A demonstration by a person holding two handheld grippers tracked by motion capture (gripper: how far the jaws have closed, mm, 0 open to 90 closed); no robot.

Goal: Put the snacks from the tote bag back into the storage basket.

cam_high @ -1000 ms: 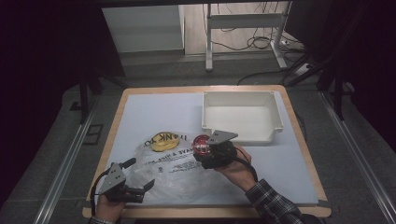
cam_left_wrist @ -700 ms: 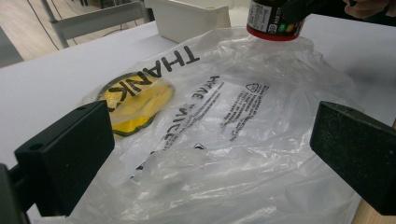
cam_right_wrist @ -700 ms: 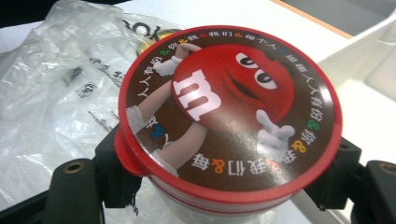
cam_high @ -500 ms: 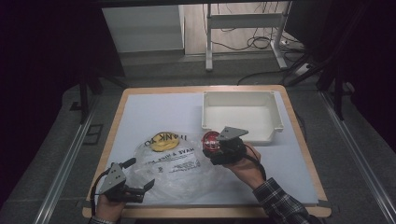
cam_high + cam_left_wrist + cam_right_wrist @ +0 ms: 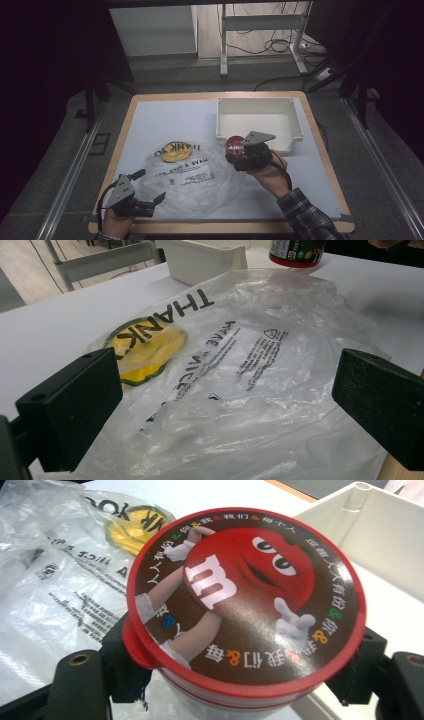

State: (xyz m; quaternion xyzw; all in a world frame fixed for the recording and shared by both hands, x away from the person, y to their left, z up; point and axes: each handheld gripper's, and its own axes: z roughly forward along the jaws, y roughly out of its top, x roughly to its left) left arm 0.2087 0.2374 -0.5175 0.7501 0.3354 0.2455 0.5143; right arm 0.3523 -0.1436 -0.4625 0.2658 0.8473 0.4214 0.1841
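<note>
We have the red-lidded candy tub (image 5: 245, 610) clamped between the jaws of our right gripper (image 5: 248, 152), lifted off the table (image 5: 165, 120) just in front of the white bin's (image 5: 260, 107) near wall. Our left gripper (image 5: 131, 192) rests at the near edge of the clear plastic bag (image 5: 250, 370), its jaws wide and gripping nothing. We judge the pick done and the setting down in the bin left; a yellow item (image 5: 142, 347) lies in the bag.

The tub (image 5: 245, 605) hides its own lower body in the right gripper view; the left gripper view's top edge crops it (image 5: 296, 252).
</note>
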